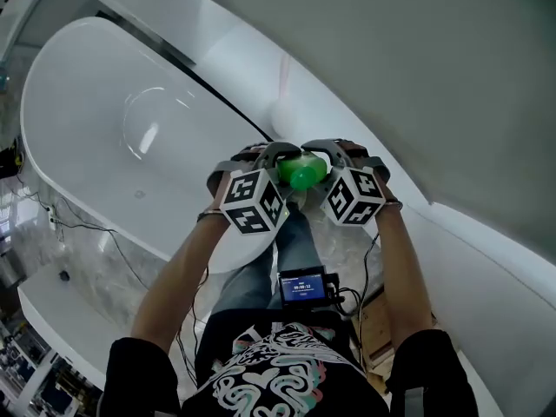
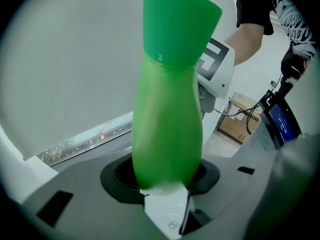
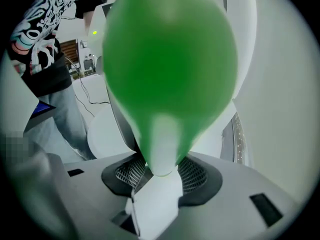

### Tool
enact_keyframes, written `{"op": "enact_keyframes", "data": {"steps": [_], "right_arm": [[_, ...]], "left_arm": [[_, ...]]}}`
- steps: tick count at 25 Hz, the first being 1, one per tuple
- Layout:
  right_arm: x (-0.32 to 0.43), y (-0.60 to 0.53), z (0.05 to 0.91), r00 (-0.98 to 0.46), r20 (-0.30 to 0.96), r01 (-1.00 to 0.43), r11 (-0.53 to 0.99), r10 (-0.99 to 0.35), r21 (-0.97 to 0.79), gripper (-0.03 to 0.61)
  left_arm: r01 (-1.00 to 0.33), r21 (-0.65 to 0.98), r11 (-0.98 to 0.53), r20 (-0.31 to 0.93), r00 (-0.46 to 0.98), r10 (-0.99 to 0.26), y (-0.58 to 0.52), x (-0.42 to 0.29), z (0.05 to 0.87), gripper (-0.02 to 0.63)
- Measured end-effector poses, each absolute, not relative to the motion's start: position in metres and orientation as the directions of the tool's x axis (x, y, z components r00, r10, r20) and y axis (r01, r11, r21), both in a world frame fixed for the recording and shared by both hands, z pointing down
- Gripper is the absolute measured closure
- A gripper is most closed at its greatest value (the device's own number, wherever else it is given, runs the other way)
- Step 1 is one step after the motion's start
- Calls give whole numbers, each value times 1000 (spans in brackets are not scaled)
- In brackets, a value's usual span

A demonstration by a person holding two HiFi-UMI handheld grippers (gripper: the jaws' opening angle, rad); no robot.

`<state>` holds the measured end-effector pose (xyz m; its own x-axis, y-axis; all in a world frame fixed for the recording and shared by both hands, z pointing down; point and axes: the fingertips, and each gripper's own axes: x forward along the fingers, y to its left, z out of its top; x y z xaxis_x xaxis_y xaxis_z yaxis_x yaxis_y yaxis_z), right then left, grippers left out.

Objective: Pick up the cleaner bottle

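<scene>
The cleaner bottle (image 1: 302, 172), bright green, was held in the air between the two tools, above the near rim of a long white bathtub (image 1: 95, 189); the left gripper (image 1: 271, 153) was clenched on the body, with the flared cap pointing away along its jaws; the right gripper (image 1: 334, 150) was clamped on it from the other side, the rounded green body filling its own view. The tub was glossy and lay on a slant below a plain grey wall (image 1: 417, 59); pale marble-patterned floor (image 1: 87, 268) showed beside it, crossed by thin dark cables; a small lit screen (image 1: 302, 287) hung at the person's waist.
</scene>
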<state>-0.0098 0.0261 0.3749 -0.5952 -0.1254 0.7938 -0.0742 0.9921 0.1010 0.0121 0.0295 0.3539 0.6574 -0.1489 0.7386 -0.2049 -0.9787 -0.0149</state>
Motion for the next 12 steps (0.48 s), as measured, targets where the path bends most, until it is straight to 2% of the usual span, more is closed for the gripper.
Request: {"op": "enact_keyframes", "data": {"steps": [12], "right_arm": [[-7, 42, 312, -593, 786, -118, 984, -175, 130, 356]], "left_arm": [[-149, -45, -988, 730, 670, -134, 47, 14, 291, 419]]}}
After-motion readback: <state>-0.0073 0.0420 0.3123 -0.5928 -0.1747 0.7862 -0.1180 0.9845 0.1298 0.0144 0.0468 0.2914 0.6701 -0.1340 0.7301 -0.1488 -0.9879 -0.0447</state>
